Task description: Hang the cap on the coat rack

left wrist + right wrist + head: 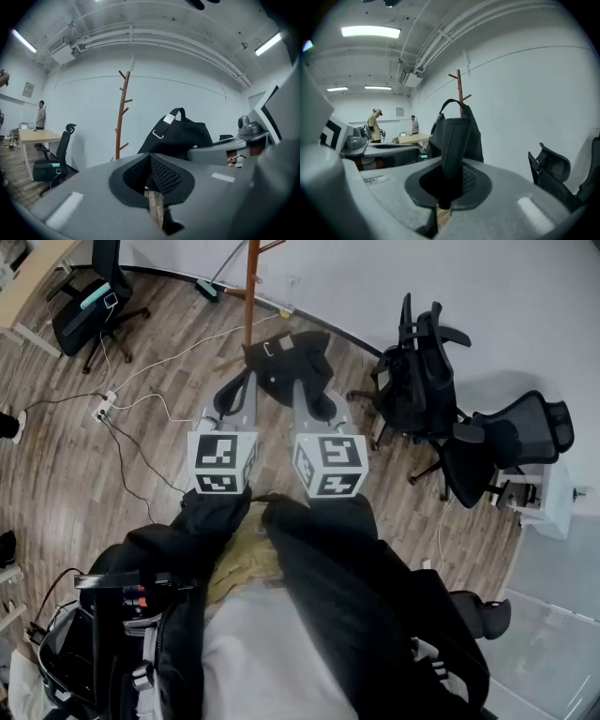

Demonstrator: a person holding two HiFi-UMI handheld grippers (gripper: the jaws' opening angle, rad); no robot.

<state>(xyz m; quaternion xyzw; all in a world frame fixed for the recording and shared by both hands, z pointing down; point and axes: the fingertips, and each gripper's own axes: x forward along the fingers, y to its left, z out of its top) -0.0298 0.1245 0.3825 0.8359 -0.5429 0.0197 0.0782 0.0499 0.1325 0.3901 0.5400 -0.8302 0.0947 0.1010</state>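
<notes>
A black cap point(292, 360) hangs in front of me between the two gripper tips. My right gripper point(307, 395) is shut on it. In the right gripper view a dark fold of the cap point(454, 136) stands pinched between the jaws of the right gripper point(449, 174). My left gripper point(242, 388) sits just left of the cap. Its jaws meet in the left gripper view, and the left gripper point(150, 163) has nothing showing between its pads. There the cap point(180, 136) shows behind and to the right. The brown wooden coat rack point(251, 287) stands ahead near the wall, with bare pegs point(123, 101).
Two black office chairs point(422, 381) point(511, 442) stand to the right by the wall. Another chair point(89, 301) and a desk point(35, 136) are at the far left. A power strip with cables point(103, 409) lies on the wooden floor. People point(375, 124) stand far off.
</notes>
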